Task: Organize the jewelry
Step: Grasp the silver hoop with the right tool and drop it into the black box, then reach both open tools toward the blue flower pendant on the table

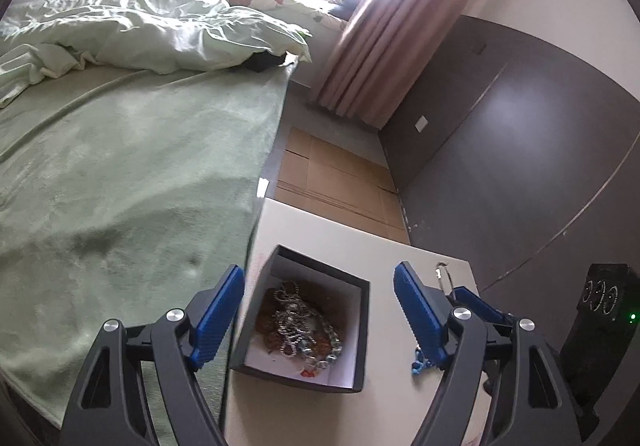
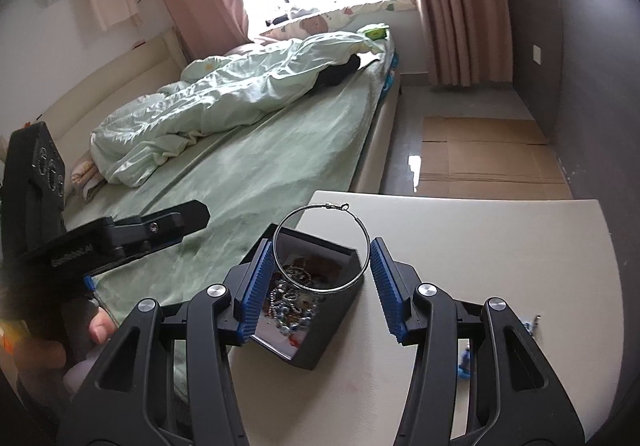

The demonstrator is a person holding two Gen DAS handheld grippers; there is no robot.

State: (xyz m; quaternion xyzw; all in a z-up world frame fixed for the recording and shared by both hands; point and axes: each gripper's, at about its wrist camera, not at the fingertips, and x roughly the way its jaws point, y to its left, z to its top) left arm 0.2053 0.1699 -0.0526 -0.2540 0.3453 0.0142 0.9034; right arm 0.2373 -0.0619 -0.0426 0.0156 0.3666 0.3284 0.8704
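Silver wire formed the large hoop earring (image 2: pixel 321 248) that the right gripper (image 2: pixel 318 288) held between its jaws, about half open, with both blue pads pressing on the sides of the ring. It hung just above the dark jewelry box (image 2: pixel 320 310), which stood open on the pale tabletop (image 2: pixel 500 246) beside the bed (image 2: pixel 240 173) and already contained a heap of chains and beads (image 1: pixel 300 322). The left gripper (image 1: pixel 320 314) had its jaws wide and empty, one on each side of the box. To do this step well, I think the hoop should be lowered until it is inside the walls before opening the jaws, because thin wire springs away easily. A small blue trinket (image 1: pixel 420 362) was still lying on the tabletop.
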